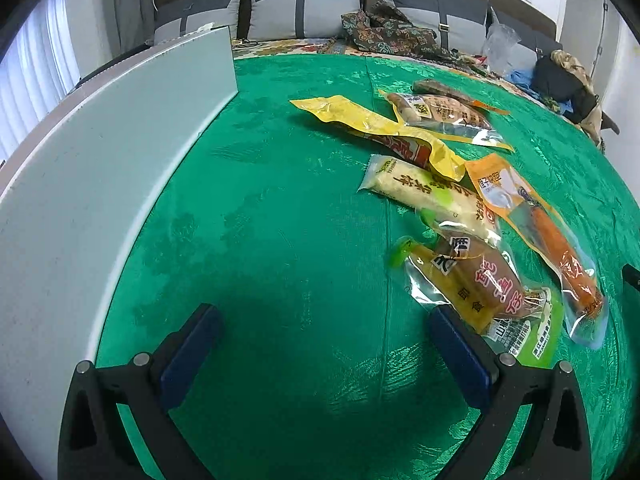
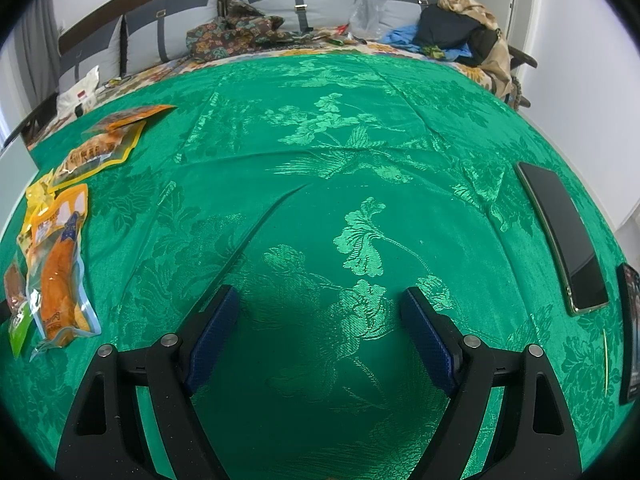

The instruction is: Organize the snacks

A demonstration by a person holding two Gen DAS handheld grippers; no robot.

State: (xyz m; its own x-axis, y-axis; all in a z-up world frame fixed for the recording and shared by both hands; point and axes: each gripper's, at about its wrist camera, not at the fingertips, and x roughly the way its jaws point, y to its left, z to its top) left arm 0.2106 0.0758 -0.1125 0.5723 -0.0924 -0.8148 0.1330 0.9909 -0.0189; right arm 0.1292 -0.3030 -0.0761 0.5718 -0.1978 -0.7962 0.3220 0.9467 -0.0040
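Note:
Several snack packets lie in a loose row on the green tablecloth point(image 1: 280, 200). In the left wrist view the nearest is a clear pack with a brown snack and a green corner point(image 1: 476, 292), then an orange sausage pack point(image 1: 536, 232), a pale yellow pack point(image 1: 428, 192), a long yellow pack point(image 1: 380, 132) and a brown pack point(image 1: 444, 114) at the far end. My left gripper point(image 1: 324, 316) stands open over bare cloth, just left of the nearest pack. My right gripper point(image 2: 320, 300) is open over bare cloth; the orange pack point(image 2: 56, 268) lies far to its left.
A pale grey-white box point(image 1: 100, 168) stands along the table's left side in the left wrist view. Two dark phones point(image 2: 564, 236) point(image 2: 630, 332) lie at the right edge in the right wrist view. A sofa with cushions and heaped clothes point(image 2: 460, 28) runs behind the table.

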